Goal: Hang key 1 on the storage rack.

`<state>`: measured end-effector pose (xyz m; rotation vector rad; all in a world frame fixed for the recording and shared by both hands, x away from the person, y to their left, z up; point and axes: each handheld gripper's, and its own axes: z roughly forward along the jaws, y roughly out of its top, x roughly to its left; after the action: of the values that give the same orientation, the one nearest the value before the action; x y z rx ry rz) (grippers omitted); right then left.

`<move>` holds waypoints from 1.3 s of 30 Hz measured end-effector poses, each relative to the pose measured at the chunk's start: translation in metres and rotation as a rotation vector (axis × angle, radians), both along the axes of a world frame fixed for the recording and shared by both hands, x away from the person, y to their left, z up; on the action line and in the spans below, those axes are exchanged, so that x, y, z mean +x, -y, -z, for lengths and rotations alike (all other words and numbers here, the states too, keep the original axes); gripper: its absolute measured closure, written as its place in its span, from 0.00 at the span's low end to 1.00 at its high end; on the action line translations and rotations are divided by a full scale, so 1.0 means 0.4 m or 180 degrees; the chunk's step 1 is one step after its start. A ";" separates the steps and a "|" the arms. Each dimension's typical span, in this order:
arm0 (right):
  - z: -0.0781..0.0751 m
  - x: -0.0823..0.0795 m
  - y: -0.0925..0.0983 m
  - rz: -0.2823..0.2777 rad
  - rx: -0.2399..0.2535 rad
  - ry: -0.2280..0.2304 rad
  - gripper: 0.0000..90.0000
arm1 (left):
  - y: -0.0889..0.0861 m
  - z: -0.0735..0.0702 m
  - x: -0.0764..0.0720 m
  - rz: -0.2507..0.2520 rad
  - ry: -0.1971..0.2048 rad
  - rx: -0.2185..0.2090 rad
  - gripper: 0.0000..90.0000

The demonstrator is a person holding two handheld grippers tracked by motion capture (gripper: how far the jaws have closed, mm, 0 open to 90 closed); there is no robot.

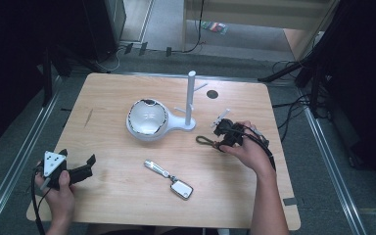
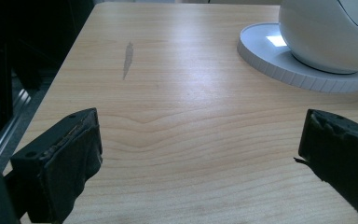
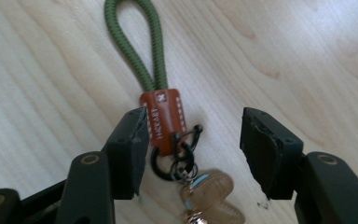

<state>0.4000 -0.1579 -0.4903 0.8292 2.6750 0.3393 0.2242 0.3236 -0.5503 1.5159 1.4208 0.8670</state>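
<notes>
High view: on the pale wooden table [image 1: 127, 196], the left gripper [image 1: 89, 164] rests at 8 o'clock, the right gripper [image 1: 219, 128] at 3 o'clock over a green-cord keyring [image 1: 204, 140]; a white peg stand [image 1: 191, 100] is central.

Left gripper view: jaws wide apart over bare wood, stand's round base [image 2: 279, 60] at 2 o'clock.

Right gripper view: jaws apart, straddling the keyring's brown leather tab [image 3: 166, 119] and keys [image 3: 207, 189].
</notes>
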 end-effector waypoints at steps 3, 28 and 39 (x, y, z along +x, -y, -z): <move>0.008 0.009 -0.011 -0.0116 -0.0080 -0.0057 0.54 | -0.001 0.000 0.000 0.0001 0.0004 -0.0018 0.00; 0.029 0.049 -0.027 -0.0321 -0.0148 -0.0571 0.60 | 0.003 0.000 0.003 0.0027 -0.0036 0.0020 0.00; 0.035 0.047 -0.034 -0.0304 -0.0151 -0.0718 0.71 | 0.003 0.000 0.004 0.0026 -0.0043 0.0020 0.00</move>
<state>0.4187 -0.1444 -0.5043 0.7684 2.9263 0.2146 0.2258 0.3223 -0.5502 1.5339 1.4217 0.8584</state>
